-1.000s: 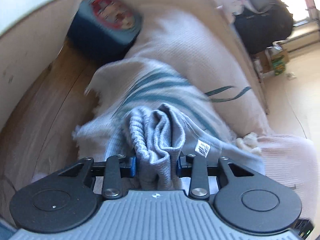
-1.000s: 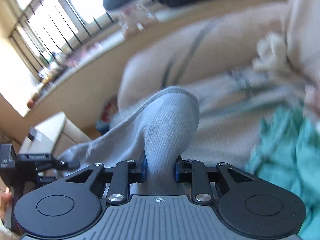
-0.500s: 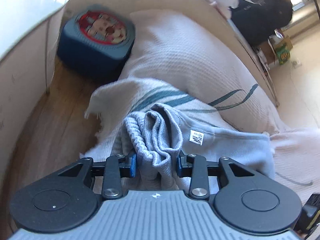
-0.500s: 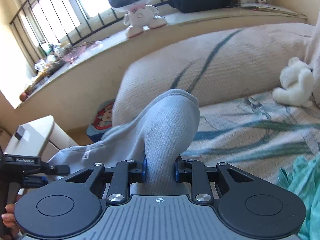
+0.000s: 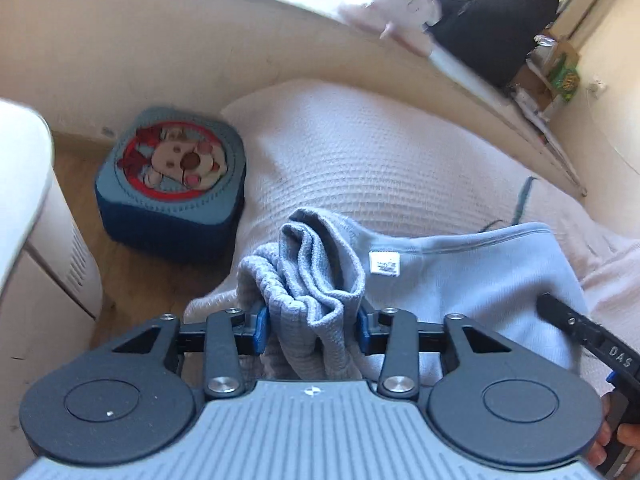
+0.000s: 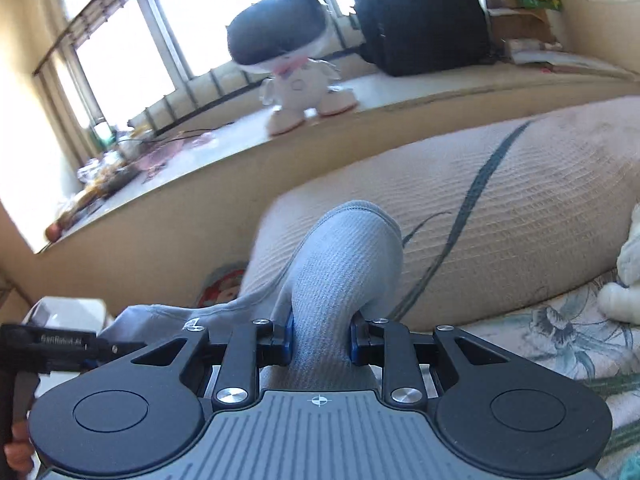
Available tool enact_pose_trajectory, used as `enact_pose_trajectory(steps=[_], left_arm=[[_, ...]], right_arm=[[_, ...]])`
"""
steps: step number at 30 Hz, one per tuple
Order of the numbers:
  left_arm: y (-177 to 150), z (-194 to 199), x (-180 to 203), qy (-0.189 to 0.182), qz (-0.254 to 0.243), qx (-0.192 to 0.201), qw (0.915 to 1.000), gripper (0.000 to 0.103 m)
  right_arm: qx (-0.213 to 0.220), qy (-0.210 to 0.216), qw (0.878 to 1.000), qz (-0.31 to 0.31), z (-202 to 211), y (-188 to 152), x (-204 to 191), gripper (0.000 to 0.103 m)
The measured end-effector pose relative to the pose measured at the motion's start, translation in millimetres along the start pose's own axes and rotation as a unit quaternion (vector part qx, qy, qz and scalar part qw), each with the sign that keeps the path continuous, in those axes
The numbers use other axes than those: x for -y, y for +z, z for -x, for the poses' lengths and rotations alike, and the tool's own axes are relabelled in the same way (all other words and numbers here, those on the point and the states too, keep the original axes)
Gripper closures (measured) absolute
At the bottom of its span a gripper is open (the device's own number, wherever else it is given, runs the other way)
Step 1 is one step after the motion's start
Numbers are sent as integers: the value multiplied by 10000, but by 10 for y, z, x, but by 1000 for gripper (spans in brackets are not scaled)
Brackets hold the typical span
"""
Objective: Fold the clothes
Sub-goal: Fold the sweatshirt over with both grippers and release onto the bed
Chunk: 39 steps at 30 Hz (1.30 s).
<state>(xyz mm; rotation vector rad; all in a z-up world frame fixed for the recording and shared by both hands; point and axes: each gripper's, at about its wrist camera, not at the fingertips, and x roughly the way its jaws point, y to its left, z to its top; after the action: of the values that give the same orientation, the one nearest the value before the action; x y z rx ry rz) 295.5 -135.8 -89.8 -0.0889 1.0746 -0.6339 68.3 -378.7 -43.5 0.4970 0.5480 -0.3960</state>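
Note:
A light grey ribbed garment [image 5: 460,288] with a white label hangs stretched between both grippers above the bed's pillow end. My left gripper [image 5: 312,328] has a bunched, ribbed edge of it between its blue pads; its jaws are opening, and the cloth still fills the gap and touches both pads. My right gripper [image 6: 322,340] is shut on another fold of the grey garment [image 6: 348,260], which bulges up in front of the pads. Each gripper shows at the edge of the other's view, with a hand on its handle.
A cream pillow [image 5: 380,160] with dark stripes lies just beyond the garment. A blue cartoon cushion [image 5: 172,184] sits on the wooden floor beside a white cabinet [image 5: 40,240]. A toy robot [image 6: 292,64] and black bag [image 6: 420,16] stand on the sill. A white plush [image 6: 628,272] lies on the bed.
Both grippers moved sideways with the garment toward the pillow and sill. The green cloth has left the right wrist view. The left jaws stand a little wider around the bunched cloth.

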Motion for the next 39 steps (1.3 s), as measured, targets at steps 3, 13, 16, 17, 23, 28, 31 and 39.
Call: enact_pose_trajectory(steps=[3,13,16,17,23,28,31,39], left_arm=[[-12,-335,-85,209,170,-321,9991,57],[-251,-177,-429,88,944,-322,9950,22],[-362,80,-348,273,658,-388,9967,22],[-411,181,-301,447,484,-393,9971,22],[-601,1111,-237,1035,61,-155,9945,21],[-627,2159,-273,1861,-108,466,9814,19],[-639,2781,-325,2182,-29,782,9728,15],[-938,3132,-63,1271,-189,673,9894,0]], right_arm=[[-263,-220,9992,-192,-247,-28,137,77],[-692,-655,9954,-115,-384,-137,383,54],[-422,-653,9969,147,-108,-130,246,52],[-355,-620,9972,241,-16,-125,196,51],[-474,239,9969,575,419,-6,-183,48],[-415,1084,9922,448,808,267,-513,31],[-413,1418,9885,315,1018,406,-670,26],[-633,1417,9863,561,1536,620,-933,16]])
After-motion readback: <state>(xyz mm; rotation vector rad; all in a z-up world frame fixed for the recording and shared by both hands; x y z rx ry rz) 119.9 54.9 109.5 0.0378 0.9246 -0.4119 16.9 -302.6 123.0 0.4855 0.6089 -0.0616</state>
